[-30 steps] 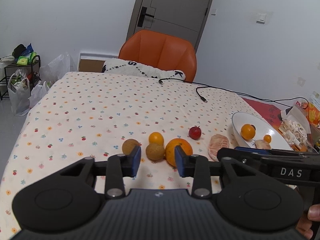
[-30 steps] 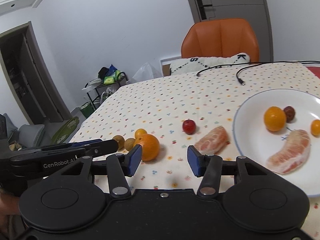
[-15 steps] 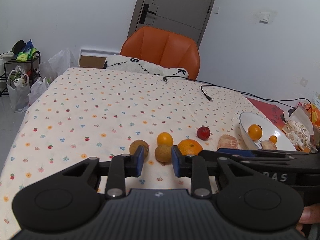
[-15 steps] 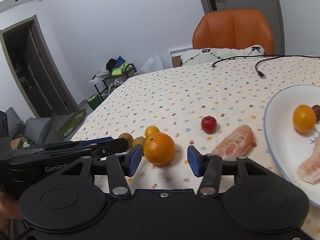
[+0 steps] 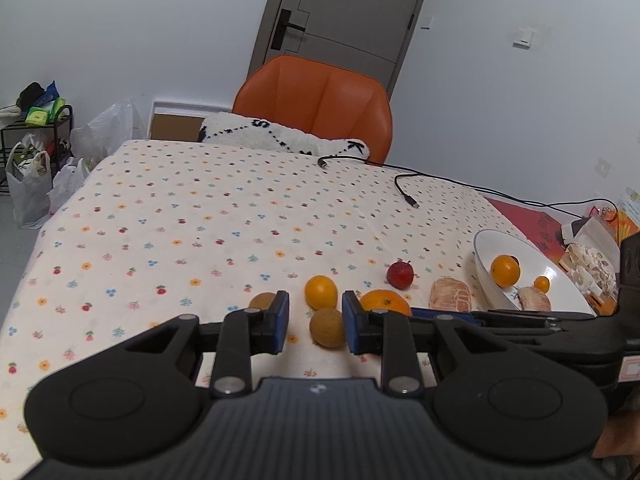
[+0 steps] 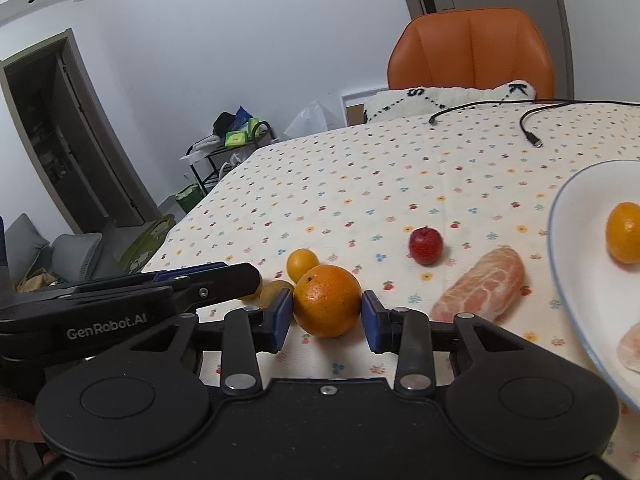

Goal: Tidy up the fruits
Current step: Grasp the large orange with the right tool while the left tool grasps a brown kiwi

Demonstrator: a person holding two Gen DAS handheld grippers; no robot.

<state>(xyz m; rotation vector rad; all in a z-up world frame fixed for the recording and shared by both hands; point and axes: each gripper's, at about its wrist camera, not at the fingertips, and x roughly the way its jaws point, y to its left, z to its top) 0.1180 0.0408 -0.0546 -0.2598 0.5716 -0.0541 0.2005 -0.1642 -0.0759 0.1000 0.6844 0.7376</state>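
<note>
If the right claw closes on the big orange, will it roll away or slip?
The big orange is round and lies free on the cloth, so an off-center push would probably roll it. Its dimpled peel likely grips well. It sits between the fingers of the open right claw.

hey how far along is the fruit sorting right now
Done: the white plate holds two small oranges, a peeled citrus piece and a small dark fruit. In hand: nothing gripped yet. The right hand-held gripper is open around the big orange; the left hand-held gripper is open around a brown fruit. Left: those, another brown fruit, a small orange, the red fruit, a peeled piece.
</note>
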